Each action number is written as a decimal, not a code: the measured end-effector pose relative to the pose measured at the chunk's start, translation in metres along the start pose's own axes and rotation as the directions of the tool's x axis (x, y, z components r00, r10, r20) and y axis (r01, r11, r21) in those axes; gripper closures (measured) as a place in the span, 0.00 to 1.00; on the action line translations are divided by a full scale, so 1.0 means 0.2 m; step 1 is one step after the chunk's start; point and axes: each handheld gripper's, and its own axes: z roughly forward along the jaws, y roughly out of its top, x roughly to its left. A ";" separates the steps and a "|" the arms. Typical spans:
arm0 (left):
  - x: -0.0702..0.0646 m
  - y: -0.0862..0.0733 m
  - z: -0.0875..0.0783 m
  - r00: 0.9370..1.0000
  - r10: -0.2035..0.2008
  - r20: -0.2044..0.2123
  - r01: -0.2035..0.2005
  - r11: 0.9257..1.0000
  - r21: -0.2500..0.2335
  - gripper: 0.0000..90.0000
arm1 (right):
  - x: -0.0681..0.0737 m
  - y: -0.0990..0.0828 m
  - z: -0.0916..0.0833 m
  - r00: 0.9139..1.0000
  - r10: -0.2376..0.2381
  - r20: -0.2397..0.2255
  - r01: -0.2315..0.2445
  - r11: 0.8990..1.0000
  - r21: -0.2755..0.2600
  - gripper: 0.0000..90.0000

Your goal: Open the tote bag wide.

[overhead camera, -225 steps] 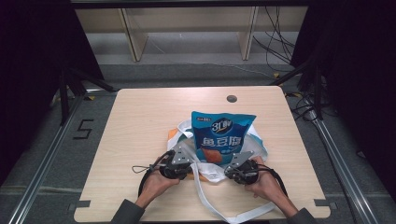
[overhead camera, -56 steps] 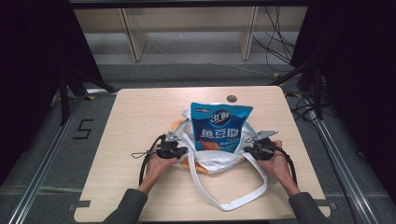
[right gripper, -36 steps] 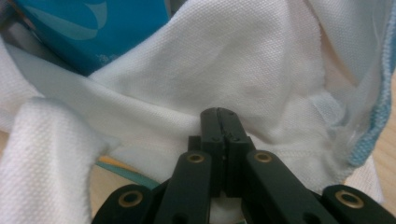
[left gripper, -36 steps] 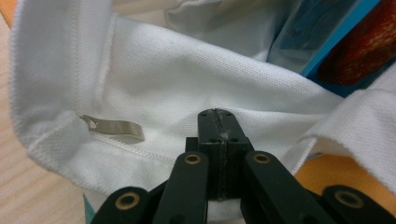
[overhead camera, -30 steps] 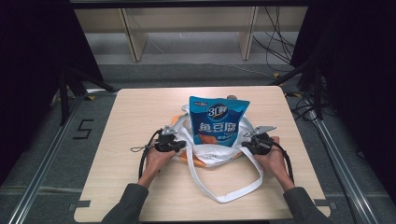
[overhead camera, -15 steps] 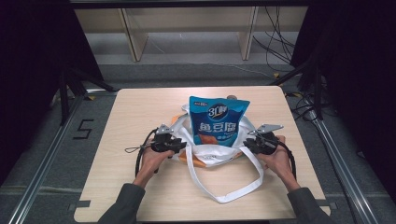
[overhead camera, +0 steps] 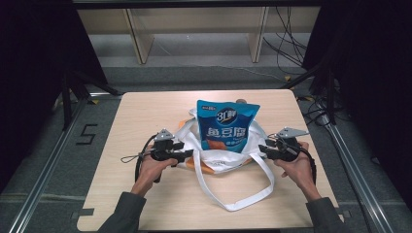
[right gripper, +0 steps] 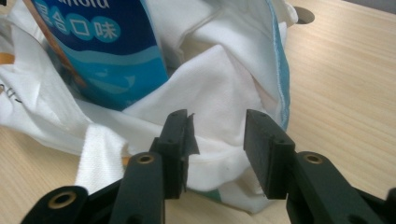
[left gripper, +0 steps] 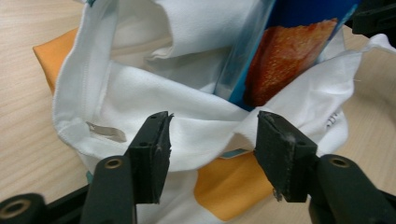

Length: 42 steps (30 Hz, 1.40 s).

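left gripper [overhead camera: 187, 154]: jaws spread, and they have just been opening; in the left gripper view a fold of white cloth lies between the pads [left gripper: 154, 154] but is not pinched.
right gripper [overhead camera: 262, 148]: jaws likewise parted and just been opening; in the right gripper view the bag's rim sits in the gap, loose, with the pads [right gripper: 261, 149] off it.
tote bag [overhead camera: 221, 160]: white cloth with orange patches and a thin blue edge, slumped on the table between the two grippers, mouth facing up and away from the person.
handle loop [overhead camera: 252, 194]: one long white strap lies flat on the table towards the person, free of both grippers.
snack pouch [overhead camera: 226, 125]: blue foil pack with a printed food picture, standing in the bag's mouth, its upper half clear of the cloth.
table [overhead camera: 145, 111]: pale wood, with a small round hole near the far edge.
handling, bag: soft and limp, likely to sag as soon as it is let go; best taken at the hemmed rim on either side, or by the strap.
handling, pouch: looks light, puffy and slick, so it may tip or slide; the flat top seal seems the surest place to hold it.
risk: a pull on one side alone would probably topple the pouch.
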 end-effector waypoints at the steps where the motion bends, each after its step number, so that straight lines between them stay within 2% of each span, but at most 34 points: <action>1: -0.02 0.00 -0.01 1.000 -0.007 -0.002 0.007 1.000 -0.005 0.47 | 0.01 0.00 -0.01 1.000 0.020 -0.008 -0.020 1.000 -0.001 0.66; 2: -0.03 0.01 -0.02 1.000 -0.002 -0.005 0.002 1.000 -0.004 0.44 | 0.01 0.01 -0.03 0.999 0.032 -0.015 -0.032 0.999 -0.006 0.62; 5: -0.05 0.00 -0.04 1.000 0.014 -0.016 -0.015 1.000 -0.006 0.42 | 0.01 0.00 -0.04 0.998 0.056 -0.006 -0.056 0.998 -0.019 0.60; 6: -0.06 0.00 -0.05 1.000 0.021 -0.015 -0.022 1.000 -0.003 0.42 | 0.01 0.00 -0.05 0.999 0.033 -0.015 -0.033 0.999 -0.034 0.59; 8: -0.07 -0.01 -0.07 1.000 0.011 -0.010 -0.011 1.000 -0.007 0.41 | 0.01 0.00 -0.06 1.000 0.030 -0.007 -0.030 0.998 -0.053 0.58; 9: -0.07 -0.01 -0.07 1.000 0.019 -0.016 -0.019 1.000 -0.002 0.40 | 0.01 -0.01 -0.08 0.998 0.055 -0.011 -0.055 0.998 -0.042 0.58; 10: -0.08 -0.01 -0.08 1.000 0.014 -0.012 -0.014 1.000 0.001 0.40 | 0.01 -0.01 -0.08 0.998 0.051 -0.035 -0.053 0.998 -0.046 0.57; 11: -0.09 -0.01 -0.08 1.000 0.017 -0.014 -0.017 1.000 -0.006 0.40 | 0.01 -0.01 -0.09 0.999 0.046 -0.023 -0.047 0.998 -0.051 0.57; 12: -0.10 -0.02 -0.09 1.000 0.026 -0.017 -0.026 1.000 -0.003 0.39 | 0.00 -0.02 -0.09 1.000 0.017 -0.005 -0.017 0.998 -0.063 0.56; 13: -0.11 -0.02 -0.10 0.999 0.043 -0.015 -0.042 0.999 0.006 0.38 | 0.01 -0.02 -0.11 1.000 0.017 -0.013 -0.018 0.999 -0.043 0.55; 15: -0.13 -0.03 -0.10 0.999 0.052 -0.014 -0.052 0.999 0.000 0.37 | 0.01 -0.03 -0.12 1.000 0.022 -0.005 -0.023 0.998 -0.062 0.55; 17: -0.14 -0.04 -0.12 0.998 0.064 -0.012 -0.064 0.998 0.004 0.37 | 0.01 -0.04 -0.14 1.000 0.012 -0.013 -0.012 0.999 -0.045 0.54; 22: -0.17 -0.06 -0.14 0.998 0.064 -0.016 -0.064 0.998 -0.004 0.36 | 0.03 -0.05 -0.15 1.000 0.014 -0.014 -0.015 0.998 -0.063 0.53; 24: -0.17 -0.07 -0.14 0.998 0.070 -0.007 -0.070 0.998 0.006 0.36 | 0.05 -0.07 -0.16 0.999 0.046 -0.024 -0.047 0.998 -0.043 0.53; 25: -0.17 -0.08 -0.15 0.996 0.094 -0.004 -0.094 0.996 0.009 0.36 | 0.05 -0.07 -0.16 0.999 0.039 -0.022 -0.040 0.998 -0.043 0.52; 28: -0.19 -0.10 -0.16 0.997 0.075 -0.007 -0.075 0.997 0.005 0.36 | 0.06 -0.08 -0.18 0.999 0.036 -0.026 -0.037 0.999 -0.040 0.52; 30: -0.19 -0.10 -0.16 0.997 0.076 -0.004 -0.076 0.997 -0.002 0.36 | 0.07 -0.08 -0.18 0.999 0.038 -0.020 -0.039 0.998 -0.051 0.52; 31: -0.19 -0.11 -0.17 0.997 0.072 -0.006 -0.072 0.997 0.003 0.35 | 0.06 -0.08 -0.19 1.000 0.012 -0.022 -0.013 0.999 -0.052 0.52; 34: -0.20 -0.12 -0.18 0.998 0.065 -0.003 -0.065 0.998 0.008 0.34 | 0.08 -0.09 -0.20 0.999 0.030 -0.025 -0.031 0.998 -0.047 0.52; 38: -0.22 -0.15 -0.20 0.997 0.076 -0.008 -0.076 0.997 0.016 0.33 | 0.08 -0.11 -0.21 1.000 0.013 -0.024 -0.014 0.998 -0.054 0.52; 40: -0.23 -0.16 -0.21 0.998 0.070 -0.005 -0.070 0.997 0.020 0.32 | 0.09 -0.12 -0.22 0.999 0.033 -0.026 -0.034 0.998 -0.044 0.51; 42: -0.23 -0.17 -0.22 0.997 0.081 -0.010 -0.081 0.996 0.022 0.31 | 0.09 -0.13 -0.22 0.999 0.048 -0.025 -0.050 0.998 -0.050 0.51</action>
